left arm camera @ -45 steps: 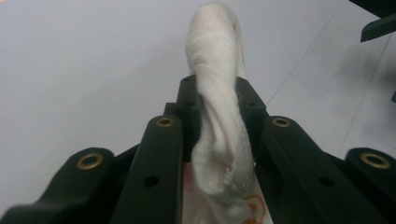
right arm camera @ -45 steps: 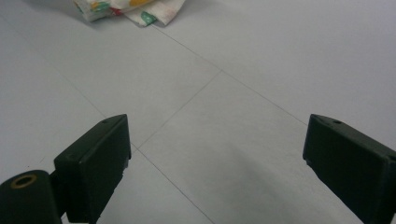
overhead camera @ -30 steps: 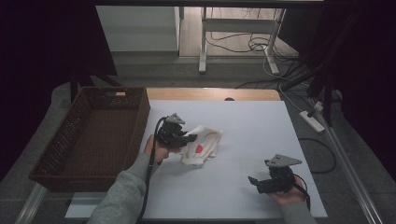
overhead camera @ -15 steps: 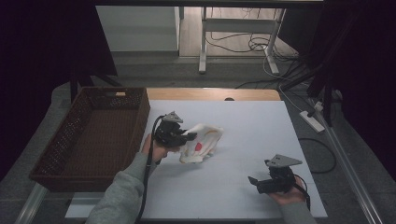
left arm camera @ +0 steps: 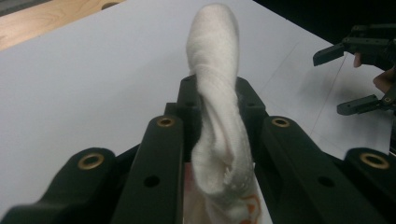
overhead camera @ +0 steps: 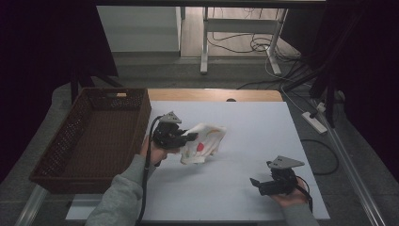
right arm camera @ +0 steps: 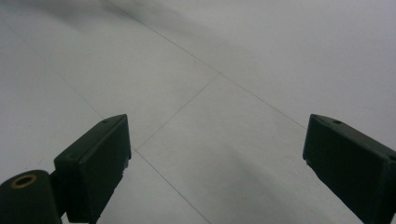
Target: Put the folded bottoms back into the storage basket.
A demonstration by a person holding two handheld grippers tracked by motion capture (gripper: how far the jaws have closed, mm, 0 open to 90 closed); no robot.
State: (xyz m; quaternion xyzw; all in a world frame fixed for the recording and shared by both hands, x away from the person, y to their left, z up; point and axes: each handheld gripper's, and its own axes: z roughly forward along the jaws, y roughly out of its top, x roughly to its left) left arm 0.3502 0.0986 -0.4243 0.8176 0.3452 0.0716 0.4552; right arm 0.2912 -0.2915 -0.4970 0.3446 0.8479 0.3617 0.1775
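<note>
Left gripper clamped on white cloth near tabletop's left edge, basket beside, right gripper wide apart, holding nothing, no readable writing

White cloth in left hand-held gripper (lifted)

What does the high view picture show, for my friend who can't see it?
A person's left gripper pinches a white cloth with red marks, lifted over a white table. The right gripper rests open near the table's front edge, holding nothing. A brown wicker basket sits at the left.
</note>
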